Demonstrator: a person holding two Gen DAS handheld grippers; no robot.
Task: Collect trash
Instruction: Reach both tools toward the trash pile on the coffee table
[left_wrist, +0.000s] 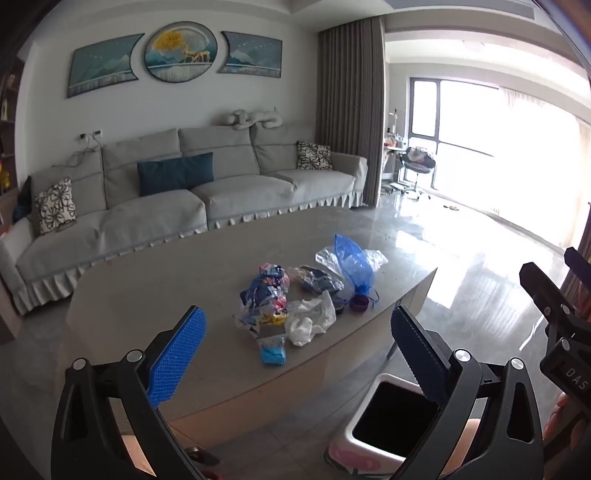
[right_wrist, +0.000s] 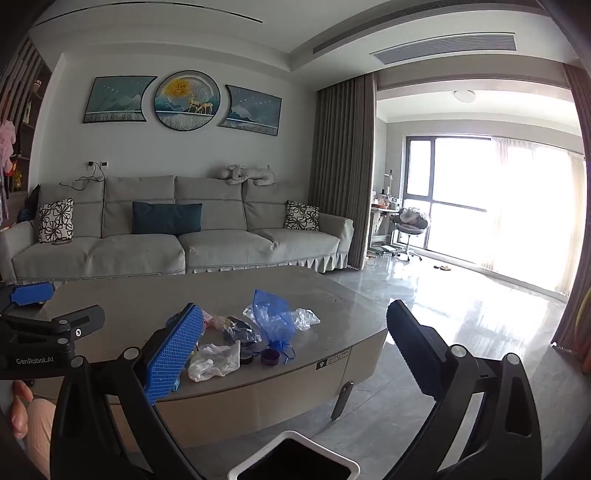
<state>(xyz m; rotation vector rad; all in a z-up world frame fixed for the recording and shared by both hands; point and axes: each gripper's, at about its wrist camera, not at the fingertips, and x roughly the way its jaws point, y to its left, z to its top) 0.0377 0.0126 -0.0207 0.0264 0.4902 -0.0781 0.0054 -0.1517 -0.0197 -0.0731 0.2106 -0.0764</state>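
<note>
A pile of trash lies on the oval coffee table (left_wrist: 147, 295): colourful wrappers (left_wrist: 264, 295), a crumpled white plastic bag (left_wrist: 310, 321), a blue mesh bag (left_wrist: 352, 266), clear plastic (left_wrist: 373, 256), a small blue packet (left_wrist: 272, 352) and a dark round lid (left_wrist: 360, 303). The blue mesh bag (right_wrist: 275, 314), white bag (right_wrist: 214, 360) and lid (right_wrist: 270, 356) also show in the right wrist view. My left gripper (left_wrist: 297, 332) is open and empty, above the table's near edge. My right gripper (right_wrist: 295, 334) is open and empty, to the right of the left one. A white trash bin (left_wrist: 391, 417) with a dark opening stands on the floor under the table's front edge; it also shows in the right wrist view (right_wrist: 295, 461).
A grey sofa (left_wrist: 166, 206) with cushions stands behind the table. Glossy tiled floor (left_wrist: 480, 266) stretches right toward a bright window. The right gripper's body (left_wrist: 561, 325) shows at the right of the left view, and the left gripper's body (right_wrist: 44, 332) at the left of the right view.
</note>
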